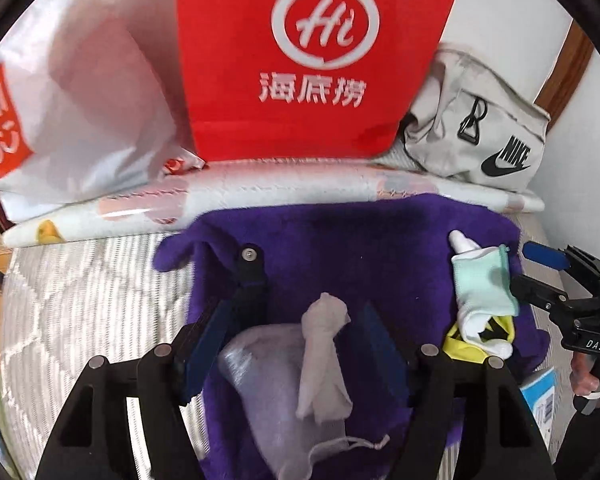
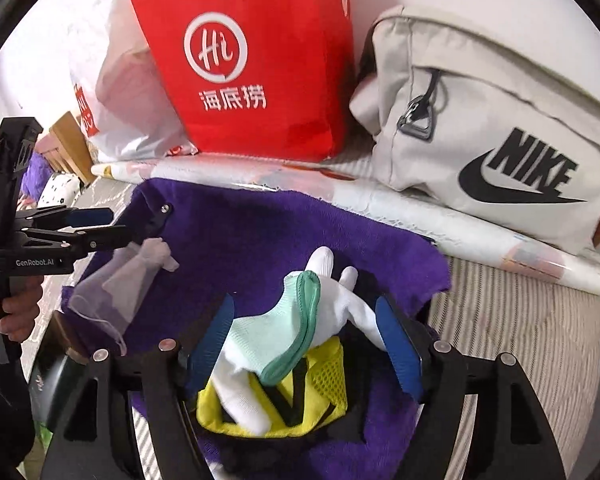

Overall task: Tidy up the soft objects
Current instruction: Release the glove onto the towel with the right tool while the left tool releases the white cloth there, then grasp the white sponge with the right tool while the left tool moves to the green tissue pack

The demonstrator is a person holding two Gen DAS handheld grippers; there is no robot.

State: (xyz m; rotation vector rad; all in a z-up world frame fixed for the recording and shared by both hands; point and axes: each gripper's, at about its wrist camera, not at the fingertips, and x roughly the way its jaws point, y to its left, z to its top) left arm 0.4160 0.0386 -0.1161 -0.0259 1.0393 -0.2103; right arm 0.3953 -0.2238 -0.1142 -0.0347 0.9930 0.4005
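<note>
Both grippers are seen spread wide over the purple towel (image 1: 340, 240), and nothing is clamped in either. Between the parted fingers of the left gripper (image 1: 296, 344) a pale mesh pouch (image 1: 268, 384) lies flat on the towel, with a rolled white cloth (image 1: 324, 360) across it; the pads stand clear of both. Under the right gripper (image 2: 308, 340) a mint-and-white glove (image 2: 296, 320) is draped over a yellow mesh pouch (image 2: 300, 396), again with daylight between pads and fabric. The step in hand is judged to be a set-down: two small bundles placed side by side on the towel, apart from one another. Behind them the red bag (image 1: 316, 56), the white plastic bag (image 1: 84, 92) and the grey Nike bag (image 2: 492, 132) are left untouched. Next, a clean lift away is called for without snagging the pouch drawstring (image 1: 352, 446), or a fresh grip on the towel's edge if wrapping is intended; which, cannot be told.
</note>
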